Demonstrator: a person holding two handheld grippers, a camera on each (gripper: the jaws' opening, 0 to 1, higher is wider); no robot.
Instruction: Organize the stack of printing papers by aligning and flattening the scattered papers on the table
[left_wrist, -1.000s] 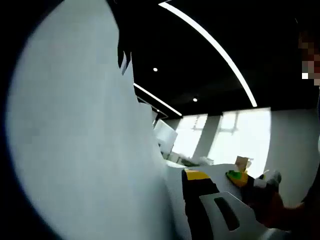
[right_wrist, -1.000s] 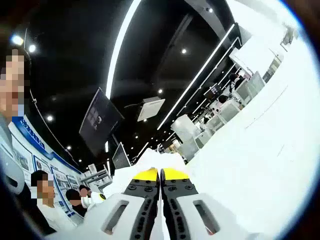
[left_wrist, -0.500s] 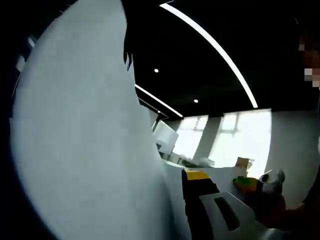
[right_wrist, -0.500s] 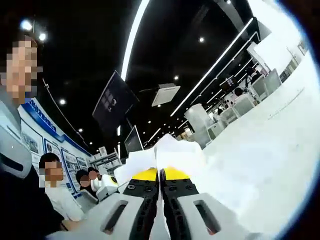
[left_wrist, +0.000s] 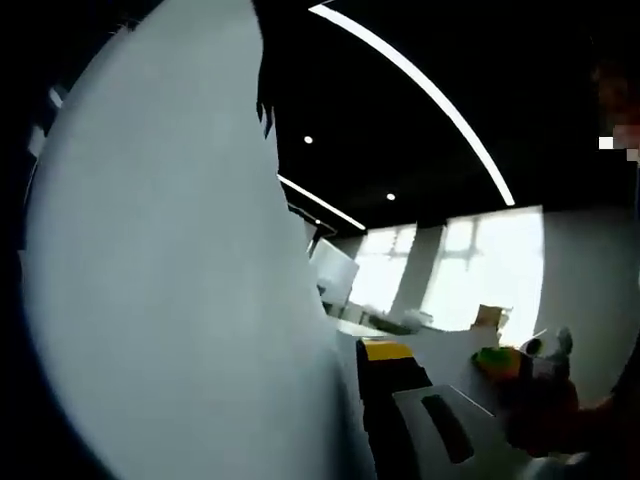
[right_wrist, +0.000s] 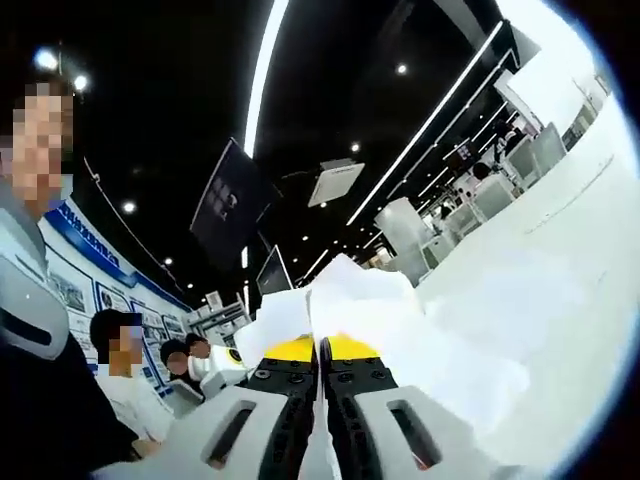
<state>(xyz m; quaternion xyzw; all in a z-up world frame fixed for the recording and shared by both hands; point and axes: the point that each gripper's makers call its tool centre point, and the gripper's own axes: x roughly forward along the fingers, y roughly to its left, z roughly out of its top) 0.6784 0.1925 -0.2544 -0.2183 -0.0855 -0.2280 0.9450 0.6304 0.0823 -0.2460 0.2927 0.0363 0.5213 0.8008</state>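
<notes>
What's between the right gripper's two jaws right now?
White paper: in the right gripper view the right gripper has its yellow-tipped jaws pressed together on the sheets, which rise crumpled just beyond the tips.

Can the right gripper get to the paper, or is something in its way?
Yes, it looks that way. The right gripper has its jaws pressed together with white paper coming out just past the yellow tips, so it seems to be holding the paper already. Nothing sits between them.
</notes>
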